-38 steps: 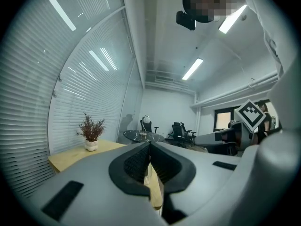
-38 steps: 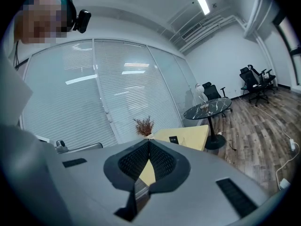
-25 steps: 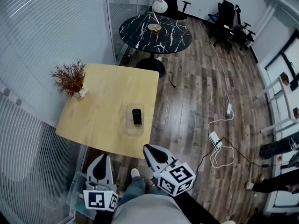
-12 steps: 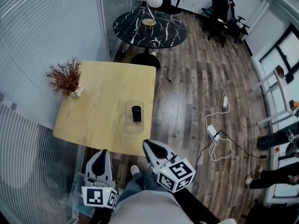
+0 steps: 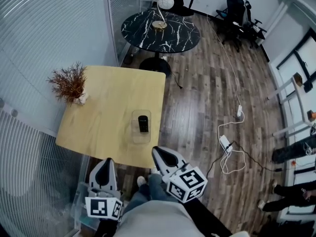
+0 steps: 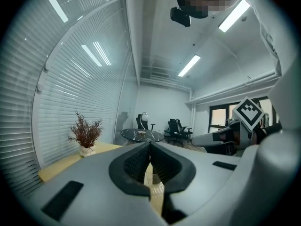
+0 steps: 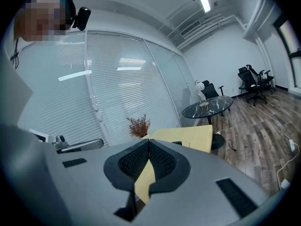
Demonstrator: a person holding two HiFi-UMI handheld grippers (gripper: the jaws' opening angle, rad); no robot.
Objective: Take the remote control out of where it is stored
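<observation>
I am standing at the near edge of the yellow table (image 5: 106, 117), holding both grippers low in front of me and short of the tabletop. The left gripper (image 5: 108, 161) is sitting with its jaws pressed together at the tips and nothing between them. The right gripper (image 5: 159, 151) is showing the same: jaws fully together and empty.

The black remote control (image 5: 142, 123) is resting inside a clear holder (image 5: 141, 138) on the table, toward the near right corner and just ahead of the right gripper. The dried plant (image 5: 69, 82) is sitting well apart at the far left, so it is not worrying me.

What I am watching for, as I judge it:
- Going in with the jaws together would mean poking the remote or the holder instead of gripping, possibly pushing the holder toward the table edge beside it.
- The holder's walls are transparent and hard for me to read from above, so I am risking clipping a wall with a jaw.
- The holder looks light; pulling the remote with one gripper alone may be lifting or tipping the holder with it. Steadying it with the left gripper seems wise.
- The remote's smooth casing could be slipping out of a shallow pinch.
</observation>
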